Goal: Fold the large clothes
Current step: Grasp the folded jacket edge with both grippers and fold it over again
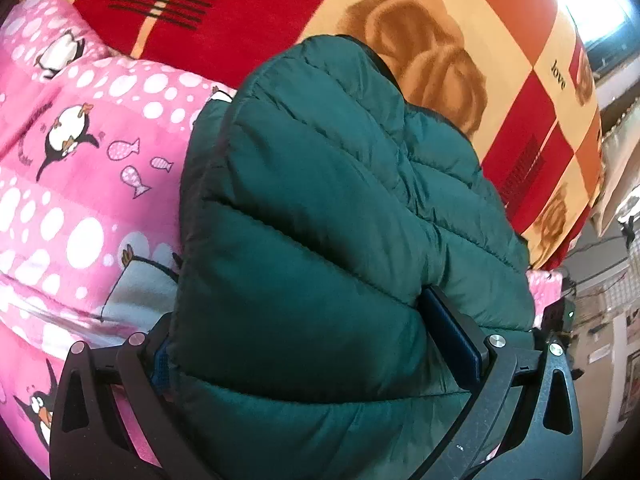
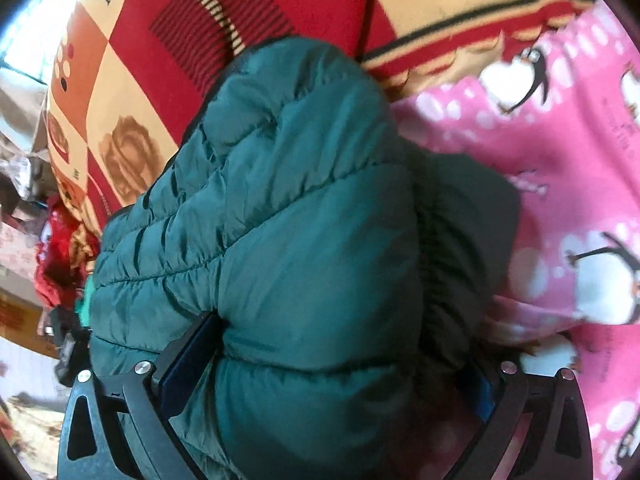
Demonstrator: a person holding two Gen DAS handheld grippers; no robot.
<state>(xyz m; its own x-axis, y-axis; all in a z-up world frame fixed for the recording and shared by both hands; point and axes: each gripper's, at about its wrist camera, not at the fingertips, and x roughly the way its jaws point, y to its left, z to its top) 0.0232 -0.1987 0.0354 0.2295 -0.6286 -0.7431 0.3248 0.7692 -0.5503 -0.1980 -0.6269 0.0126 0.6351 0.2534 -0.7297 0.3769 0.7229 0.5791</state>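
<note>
Nearest the lens in each wrist view, a thick roll of the green quilted jacket point(image 1: 312, 208) is seen between the fingers of the claw. The left claw point(image 1: 320, 344) is spread as wide as it goes, and the puffed fabric bulges out past both pads. The right claw point(image 2: 332, 356) is spread equally wide around the opposite end of the same bundle point(image 2: 280, 220). The pads lie against the padding, but with the jaws at full spread no clamping is indicated; whether any hold remains cannot be told with certainty. Such a stance is judged to suit setting down or letting go of a bulky fold, not carrying it.

Beyond the claws, the jacket is laid on the bed, doubled over into a compact, rounded stack. It rests where the pink penguin blanket point(image 1: 80, 160) meets the red and cream checked blanket point(image 1: 520, 92), which is spread further back. Beyond the bed's edge, room clutter is seen, too blurred to be identified.
</note>
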